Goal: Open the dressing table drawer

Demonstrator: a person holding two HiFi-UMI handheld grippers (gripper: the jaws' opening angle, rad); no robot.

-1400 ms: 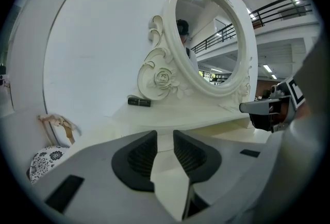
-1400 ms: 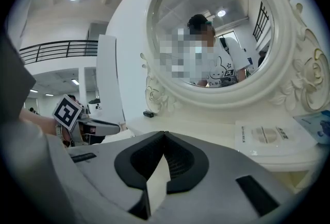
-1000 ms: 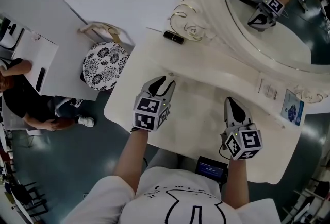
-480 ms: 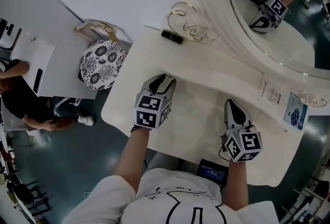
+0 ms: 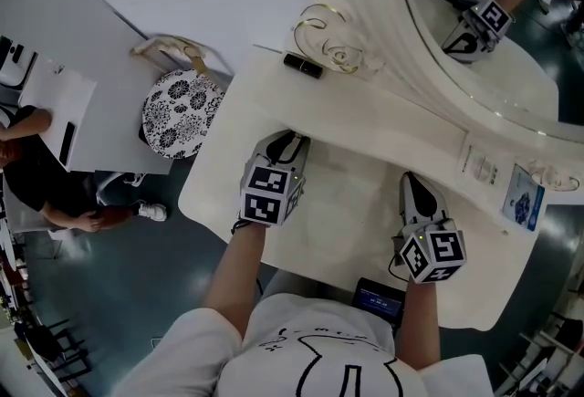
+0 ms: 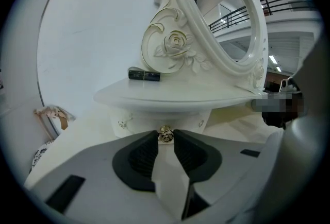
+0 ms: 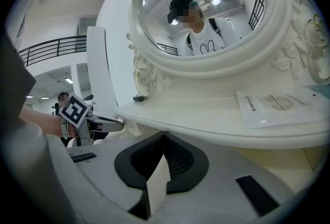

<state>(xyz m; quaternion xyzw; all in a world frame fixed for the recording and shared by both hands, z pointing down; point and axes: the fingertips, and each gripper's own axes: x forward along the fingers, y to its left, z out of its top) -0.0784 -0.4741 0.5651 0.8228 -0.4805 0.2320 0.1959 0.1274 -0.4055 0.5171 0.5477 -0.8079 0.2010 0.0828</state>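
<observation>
The left gripper's (image 5: pixel 285 144) jaws, just closing, are pinching the gold knob (image 6: pixel 165 135) of the drawer (image 6: pixel 138 121) under the far shelf. The right gripper's (image 7: pixel 164 135) jaws are pressing together, empty. The leaflet's (image 7: pixel 278 107) print is showing too small to read.

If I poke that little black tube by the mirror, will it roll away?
Probably, if it's round: the tube lies on its side on the smooth shelf. It looks small, so it's likely light.

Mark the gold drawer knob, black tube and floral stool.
Gold rose-shaped drawer knob (image 6: pixel 165 135): left gripper view, face.
Black tube (image 6: pixel 144 74): left gripper view, mid-body.
Round black-and-white floral stool (image 5: pixel 176 115): head view, seat centre.
</observation>
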